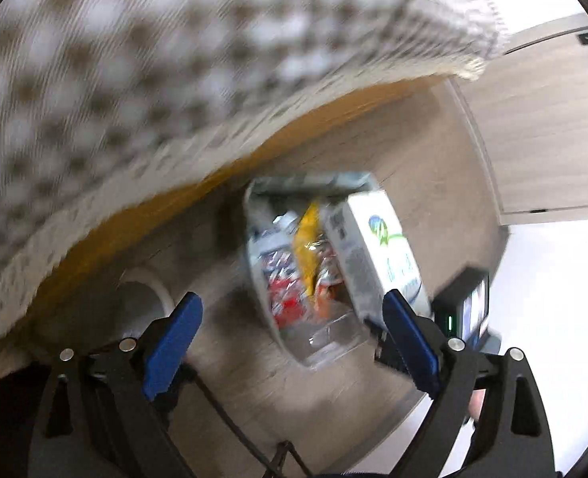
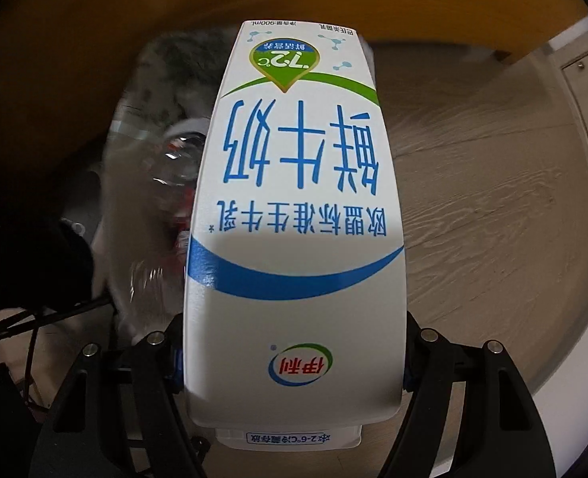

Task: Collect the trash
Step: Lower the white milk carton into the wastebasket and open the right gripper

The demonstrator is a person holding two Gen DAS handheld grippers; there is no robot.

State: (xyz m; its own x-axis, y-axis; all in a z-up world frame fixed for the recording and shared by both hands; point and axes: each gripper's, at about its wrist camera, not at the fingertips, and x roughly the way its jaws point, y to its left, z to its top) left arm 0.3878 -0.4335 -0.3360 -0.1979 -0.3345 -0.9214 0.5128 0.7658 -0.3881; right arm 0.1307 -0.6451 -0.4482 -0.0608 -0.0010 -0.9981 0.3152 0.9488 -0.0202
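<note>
A white milk carton (image 2: pixel 294 199) with blue print hangs upside down, and my right gripper (image 2: pixel 294 370) is shut on its lower part. In the left wrist view the same carton (image 1: pixel 377 247) tilts over the right side of a bag-lined trash bin (image 1: pixel 254 263) on the floor. Inside the bin lie a yellow packet (image 1: pixel 308 255), red wrappers and clear plastic. My left gripper (image 1: pixel 292 298) hovers above the bin, open, with nothing between its blue pads (image 1: pixel 170 342). A clear bottle (image 2: pixel 178 155) shows in the bin to the left of the carton.
A checked tablecloth (image 1: pixel 174 79) hangs over a yellow wooden table edge (image 1: pixel 334 119) just above the bin. A round grey thing with a white rim (image 1: pixel 146 290) stands on the wood floor (image 2: pixel 473 199) to the left. Pale cabinet doors (image 1: pixel 553 139) line the right.
</note>
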